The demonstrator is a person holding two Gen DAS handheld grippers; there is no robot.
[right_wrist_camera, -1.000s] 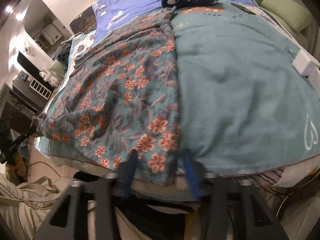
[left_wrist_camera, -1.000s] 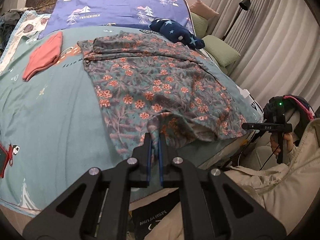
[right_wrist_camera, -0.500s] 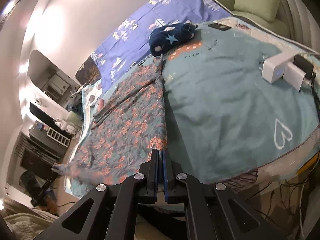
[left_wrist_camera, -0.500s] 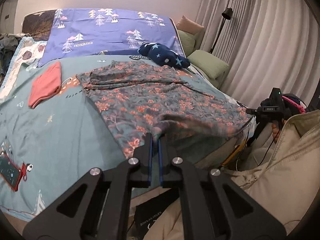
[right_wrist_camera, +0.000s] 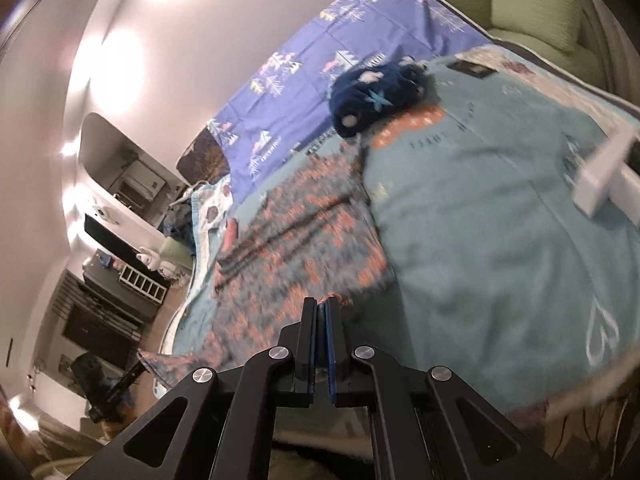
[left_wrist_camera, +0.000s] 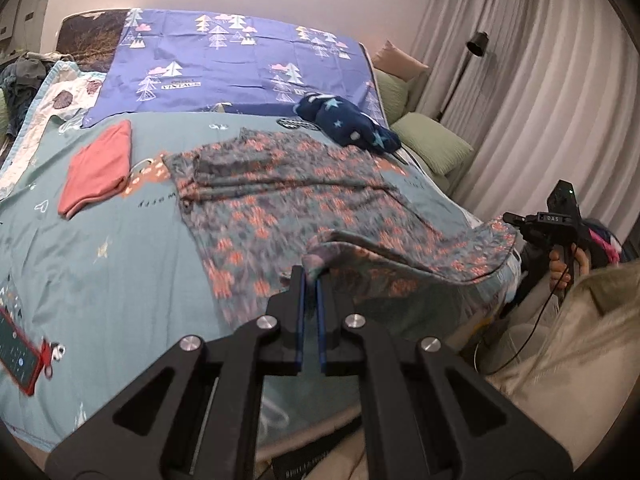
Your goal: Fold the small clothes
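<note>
mid-fold: left gripper point(left_wrist_camera: 311, 280) and right gripper point(right_wrist_camera: 321, 305) each clamp a near corner of the floral garment point(left_wrist_camera: 280, 200) at frame centre on the bed point(left_wrist_camera: 100, 264); next, carry both corners toward its far edge.

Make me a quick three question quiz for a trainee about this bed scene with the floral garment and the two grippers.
1. True or false: the left gripper is shut on the floral garment's near hem.
2. Which folded item lies on the teal bedspread left of the garment: A pink cloth, B white towel, C black sock?
3. Fill in: the right gripper pinches the garment's other near ____.

Key: 1 true. 2 A, the pink cloth. 3 corner.
</note>
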